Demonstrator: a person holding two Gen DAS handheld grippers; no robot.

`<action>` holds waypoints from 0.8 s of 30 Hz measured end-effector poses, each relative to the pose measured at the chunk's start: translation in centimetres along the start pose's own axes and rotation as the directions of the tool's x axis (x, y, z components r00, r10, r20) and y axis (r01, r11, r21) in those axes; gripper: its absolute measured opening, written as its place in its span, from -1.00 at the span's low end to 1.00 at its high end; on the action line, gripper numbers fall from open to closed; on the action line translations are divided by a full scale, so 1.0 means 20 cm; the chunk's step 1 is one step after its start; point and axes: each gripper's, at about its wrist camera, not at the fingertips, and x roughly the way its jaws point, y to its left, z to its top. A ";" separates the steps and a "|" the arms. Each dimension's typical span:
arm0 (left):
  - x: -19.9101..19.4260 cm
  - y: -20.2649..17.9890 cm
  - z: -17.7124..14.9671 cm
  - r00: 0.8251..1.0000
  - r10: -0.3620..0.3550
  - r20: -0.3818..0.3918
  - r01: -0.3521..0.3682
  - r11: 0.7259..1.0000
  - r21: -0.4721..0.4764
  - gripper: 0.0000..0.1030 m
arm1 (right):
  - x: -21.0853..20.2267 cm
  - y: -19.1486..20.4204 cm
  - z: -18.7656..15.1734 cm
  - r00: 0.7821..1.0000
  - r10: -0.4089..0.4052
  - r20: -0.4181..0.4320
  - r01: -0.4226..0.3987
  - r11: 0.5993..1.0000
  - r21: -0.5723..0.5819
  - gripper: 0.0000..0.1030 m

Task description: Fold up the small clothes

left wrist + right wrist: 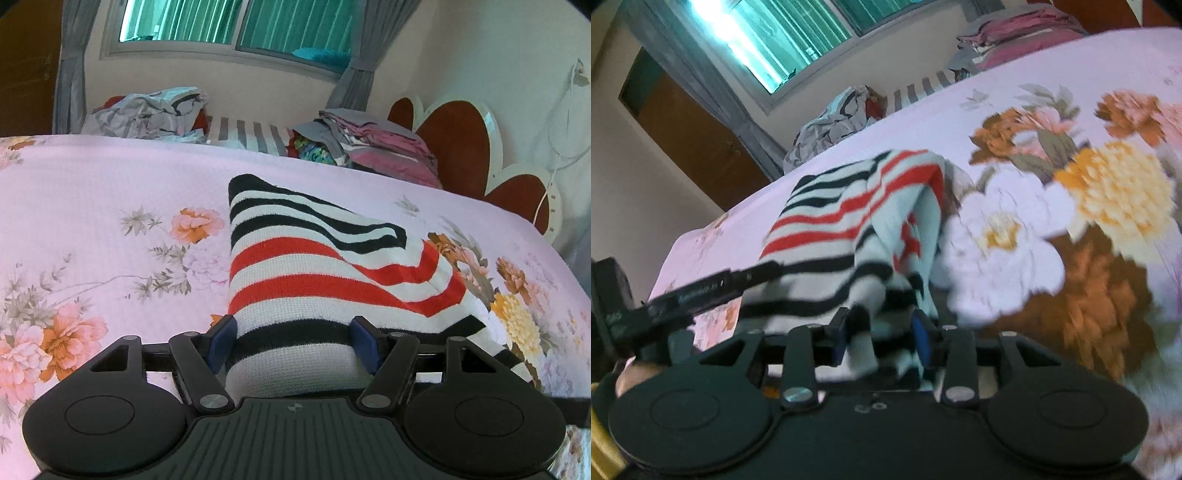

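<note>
Both grippers gripped one striped garment on the bed.

The left gripper (295, 345) had its blue-padded fingers spread wide around a thick fold of the white knitted garment with black and red stripes (306, 269), which lay bunched on the pink floral bedsheet (110, 192). The right gripper (881, 334) pinched a gathered edge of the same garment (849, 221) (this view was motion-blurred). Behind the bed, a rumpled grey cloth pile (147, 114) and a stack of folded pink and grey linens (373, 144) sat below the window (229, 26).
</note>
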 end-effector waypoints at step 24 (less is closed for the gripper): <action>0.04 0.03 0.11 0.997 -0.038 -0.074 0.039 0.999 0.022 0.46 | -0.02 0.12 0.12 0.990 -0.127 0.066 0.132 0.988 -0.085 -0.13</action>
